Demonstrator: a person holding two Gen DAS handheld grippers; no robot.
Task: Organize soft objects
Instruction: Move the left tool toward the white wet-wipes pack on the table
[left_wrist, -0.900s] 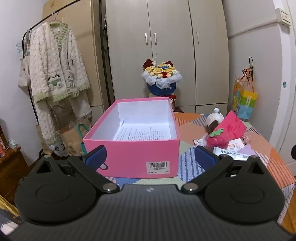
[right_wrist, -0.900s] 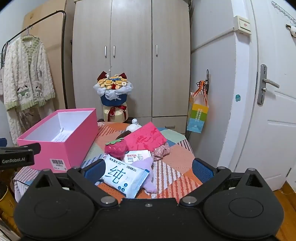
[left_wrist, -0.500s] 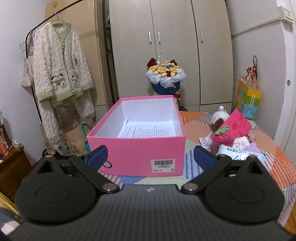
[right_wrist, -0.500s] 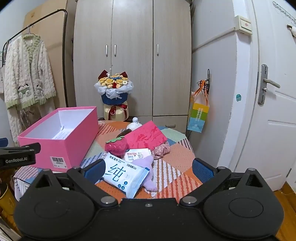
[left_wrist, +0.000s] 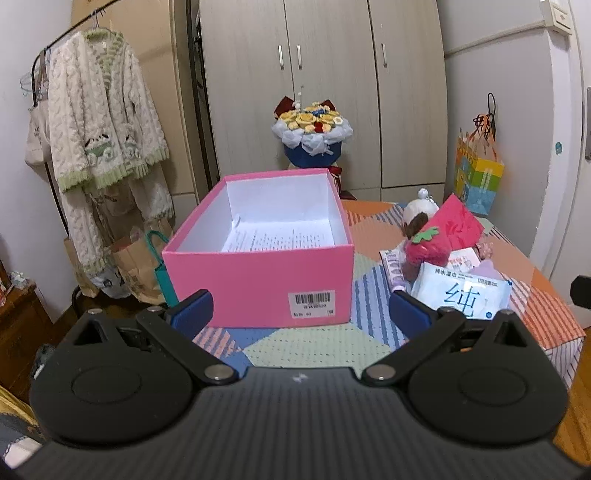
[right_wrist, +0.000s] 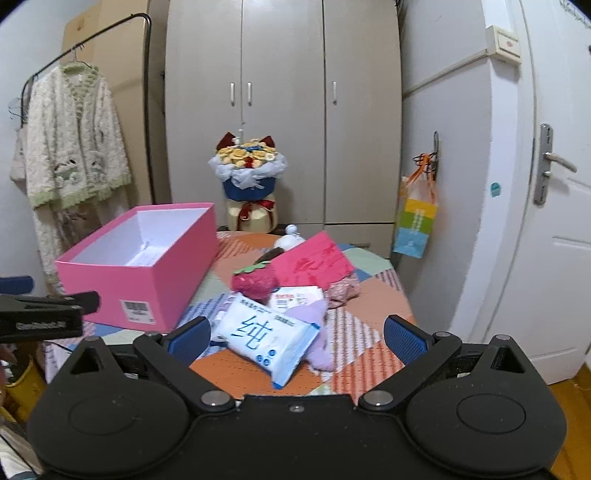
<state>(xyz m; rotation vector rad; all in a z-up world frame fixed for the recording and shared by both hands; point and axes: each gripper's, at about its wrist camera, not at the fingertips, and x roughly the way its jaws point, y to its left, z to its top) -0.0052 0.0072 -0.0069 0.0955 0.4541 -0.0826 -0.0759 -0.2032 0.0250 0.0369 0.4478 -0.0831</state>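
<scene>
An open pink box (left_wrist: 258, 284) (right_wrist: 147, 280) with a printed sheet inside stands on the patchwork table. To its right lies a pile of soft things: a red strawberry plush (left_wrist: 424, 251) (right_wrist: 255, 282), a red pouch (left_wrist: 458, 225) (right_wrist: 314, 260), a blue-and-white wipes pack (left_wrist: 461, 295) (right_wrist: 264, 334), a lilac plush (right_wrist: 321, 332) and a white plush (right_wrist: 291, 238). My left gripper (left_wrist: 299, 314) hangs open in front of the box, holding nothing. Before the wipes pack my right gripper (right_wrist: 297, 338) is wide open and holds nothing.
A bouquet (left_wrist: 312, 136) stands behind the table by a grey wardrobe (right_wrist: 280, 92). A knit cardigan (left_wrist: 99, 133) hangs on a rack at left, above paper bags (left_wrist: 136, 266). A colourful bag (right_wrist: 415, 225) hangs at right near a white door (right_wrist: 554, 221).
The left wrist view has swung to the right and a little closer, so the box sits more central and the wipes pack has come into sight. The right gripper moved slightly forward.
</scene>
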